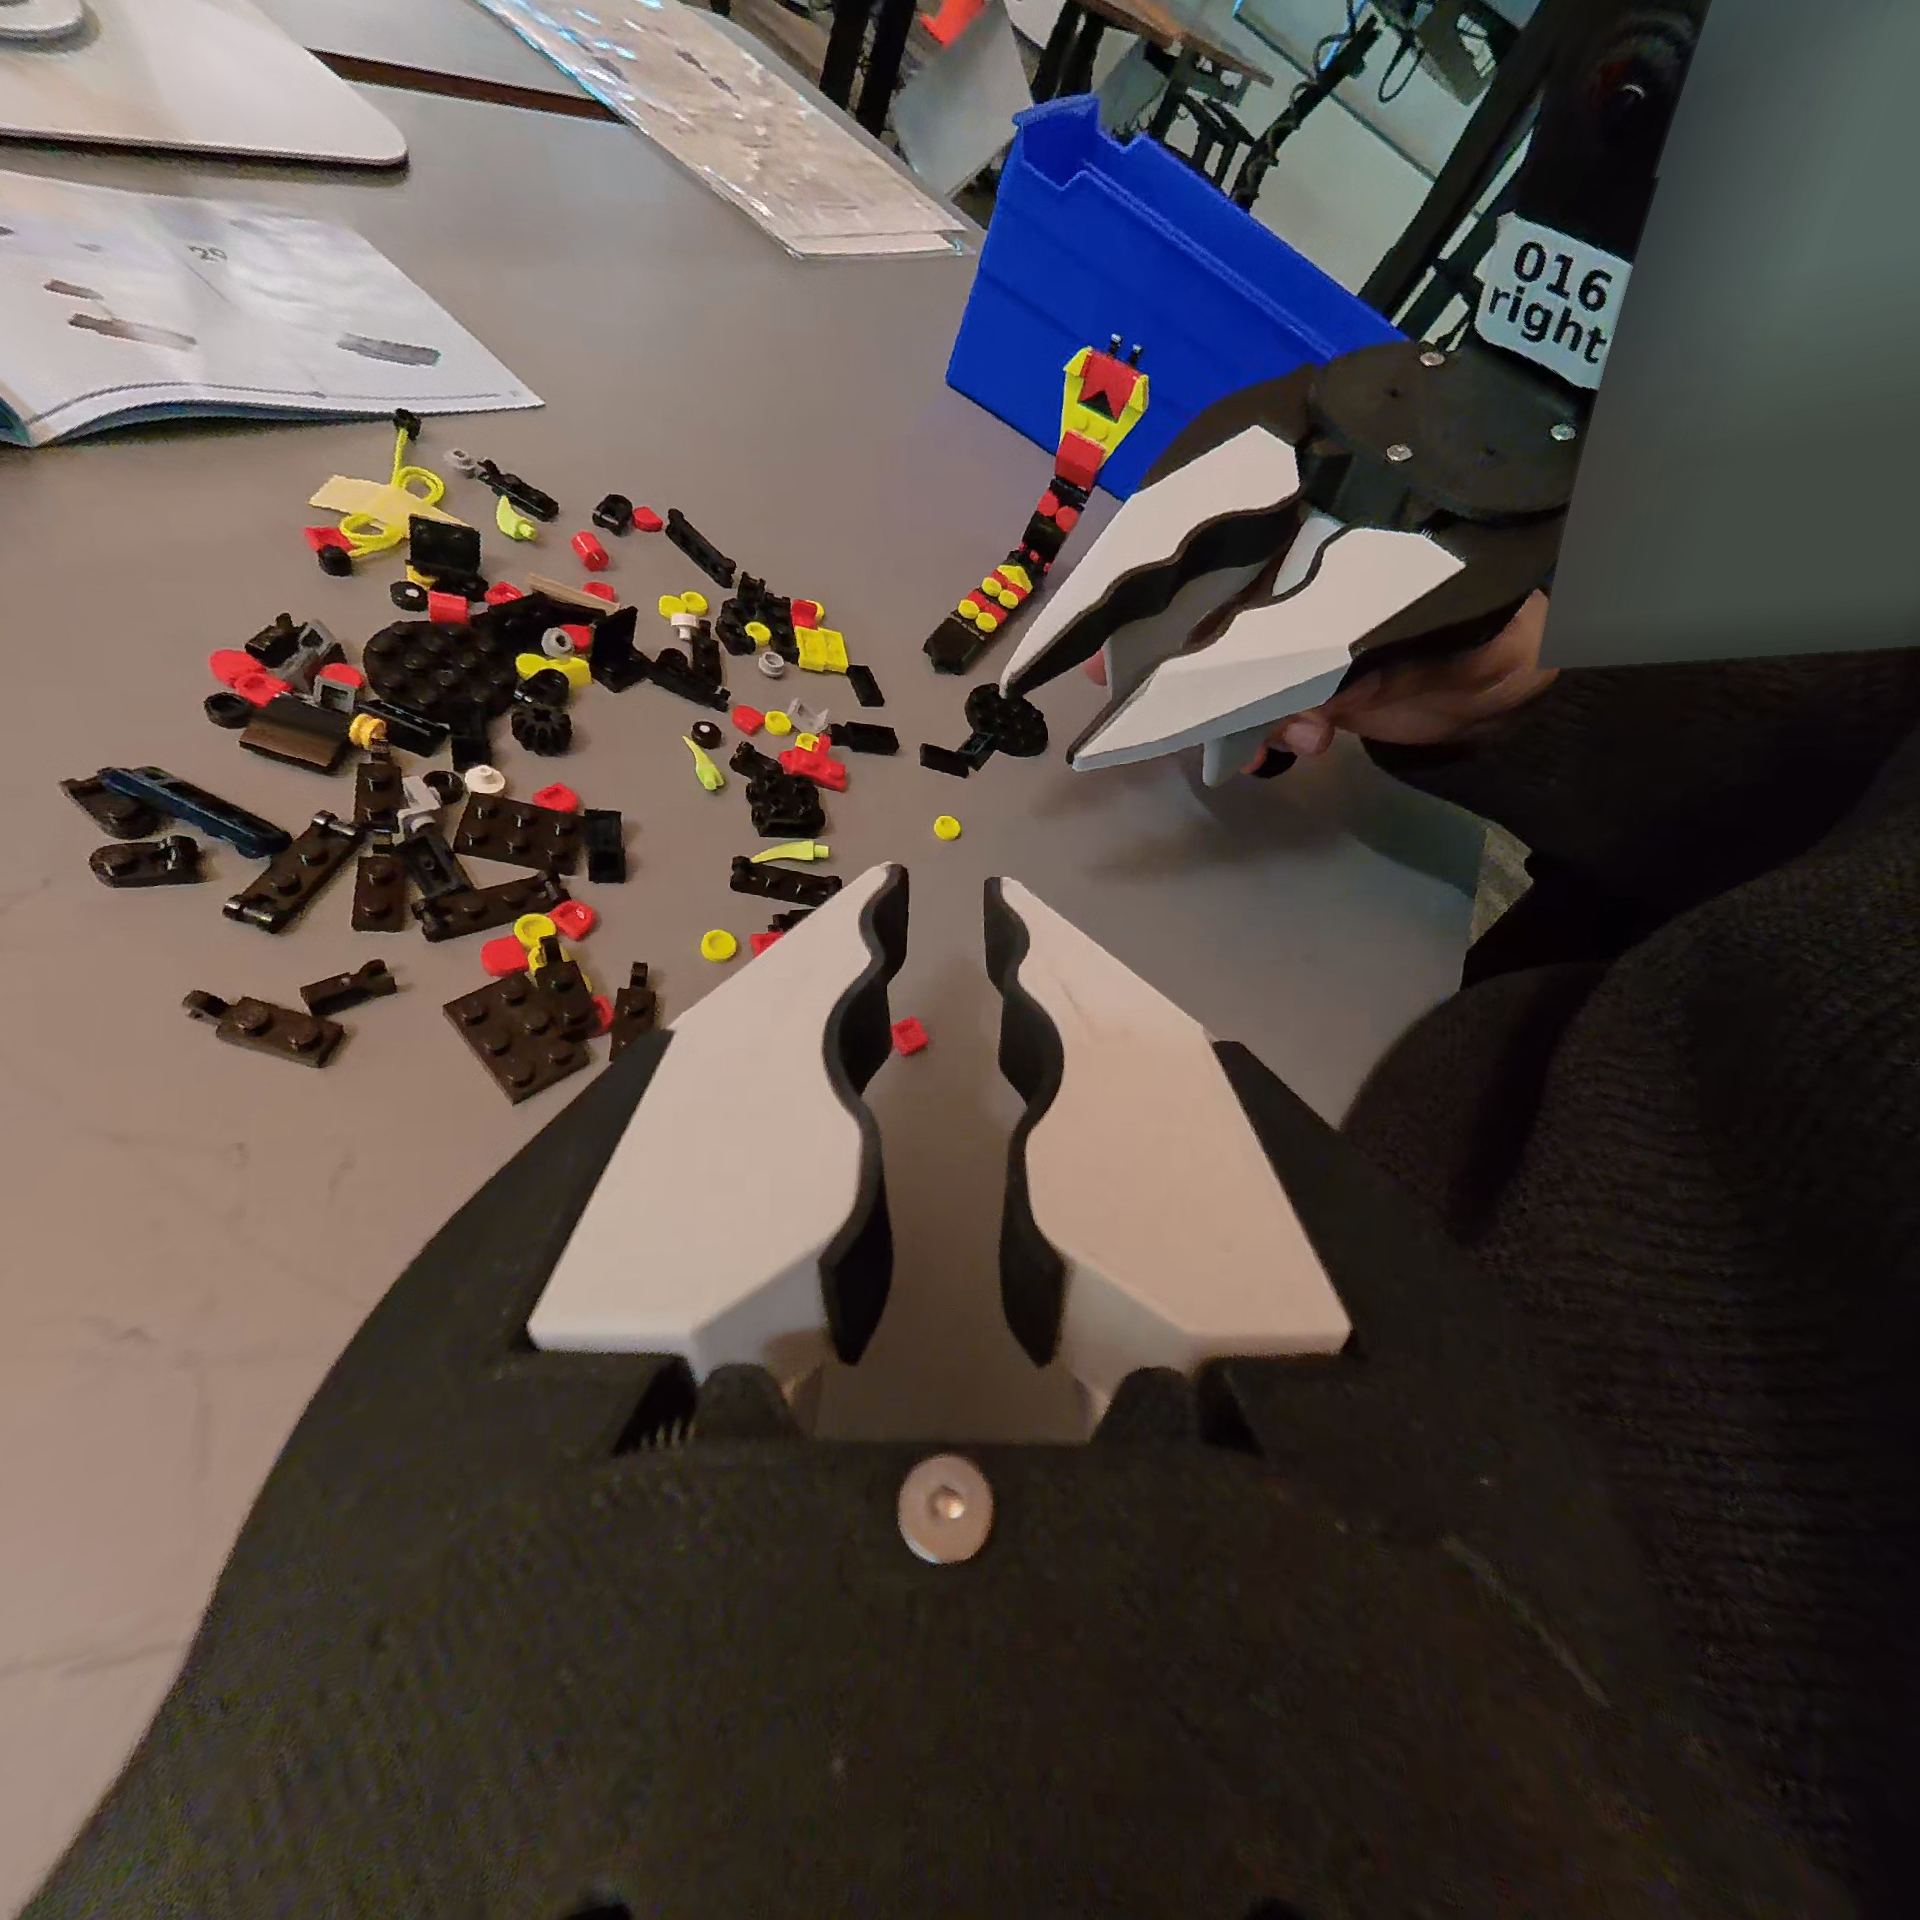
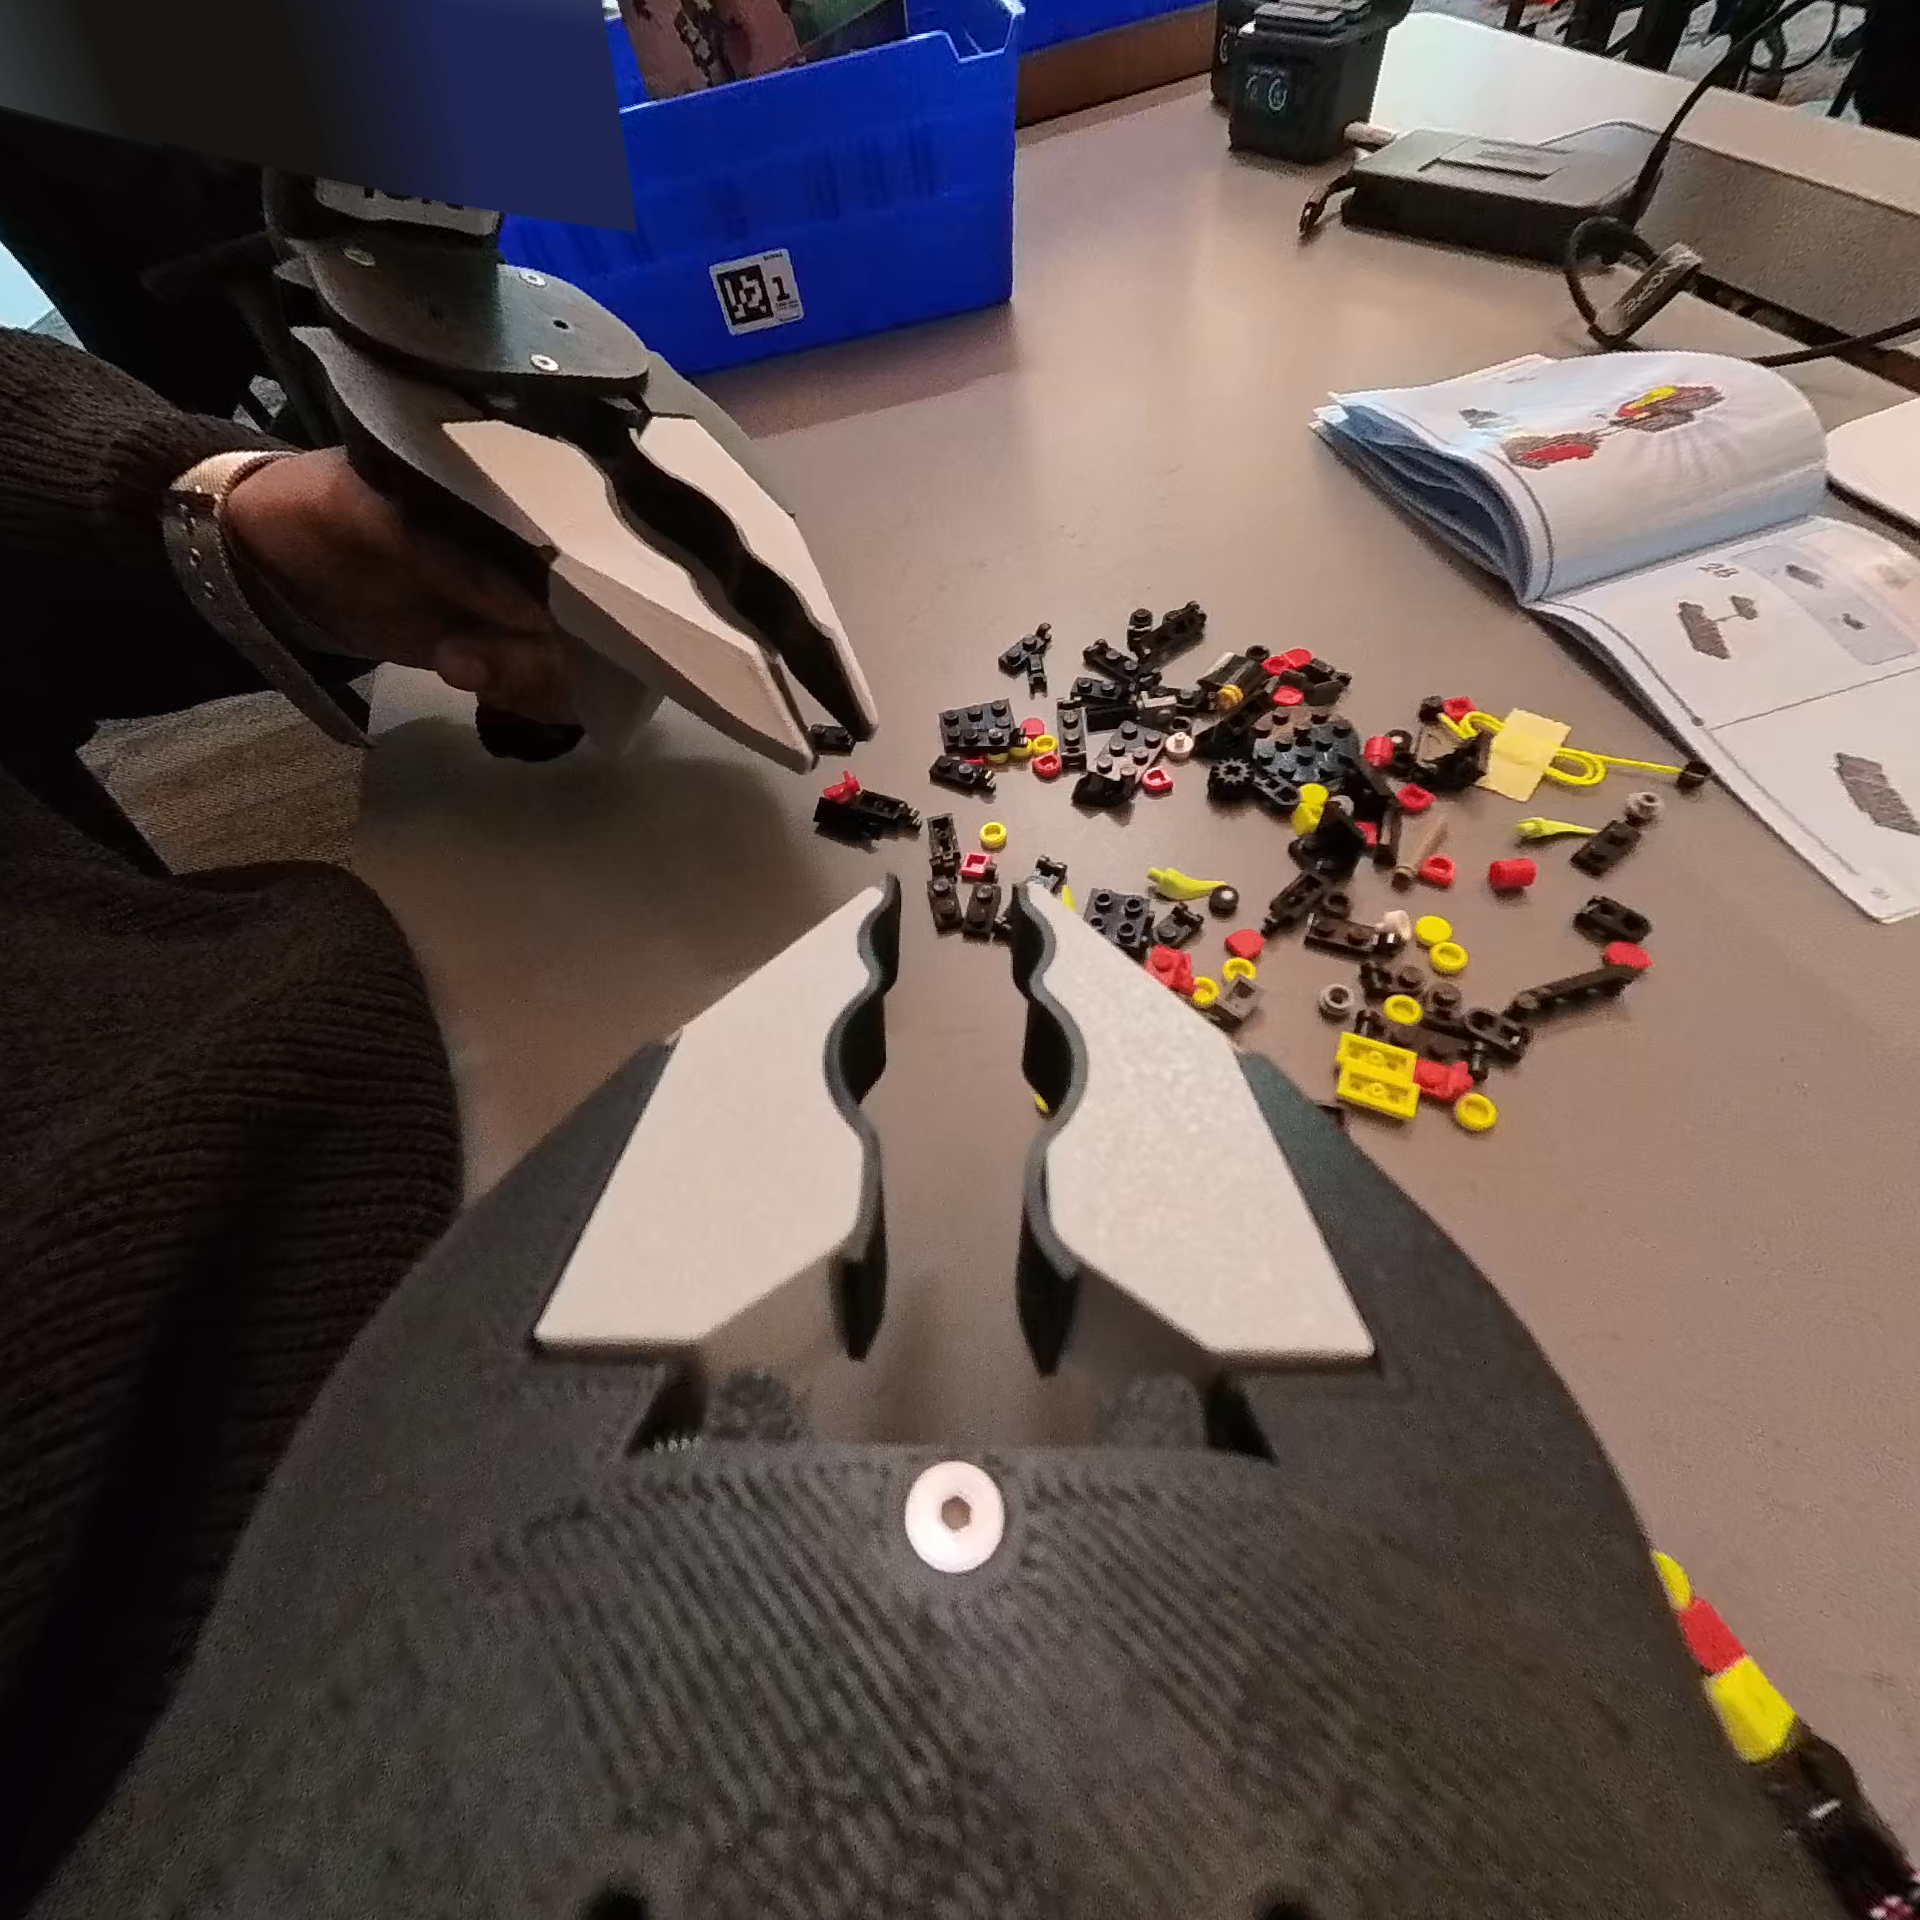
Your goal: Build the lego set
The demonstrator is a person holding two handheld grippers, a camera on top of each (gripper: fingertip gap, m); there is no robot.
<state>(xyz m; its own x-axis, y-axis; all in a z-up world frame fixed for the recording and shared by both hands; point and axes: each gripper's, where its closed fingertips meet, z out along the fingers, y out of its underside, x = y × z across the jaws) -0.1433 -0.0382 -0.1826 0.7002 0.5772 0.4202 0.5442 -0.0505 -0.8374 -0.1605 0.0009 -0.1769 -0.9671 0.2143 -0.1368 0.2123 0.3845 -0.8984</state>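
Observation:
Several loose black, red and yellow lego pieces lie spread over the grey table; they also show in the right wrist view. A long, partly built red, yellow and black model lies beside the blue bin; its end shows in the right wrist view. My left gripper is open and empty, low over the table, with a small red piece on the table between its fingers. My right gripper is open and empty, its tips at the near edge of the pile, by a round black plate.
An open instruction booklet lies beyond the pile and also shows in the left wrist view. A clear plastic sheet and black devices with cables lie farther back. A person's dark sleeves are at the table's near edge. The gap from one gripper's tips to the other's is roughly 5 cm.

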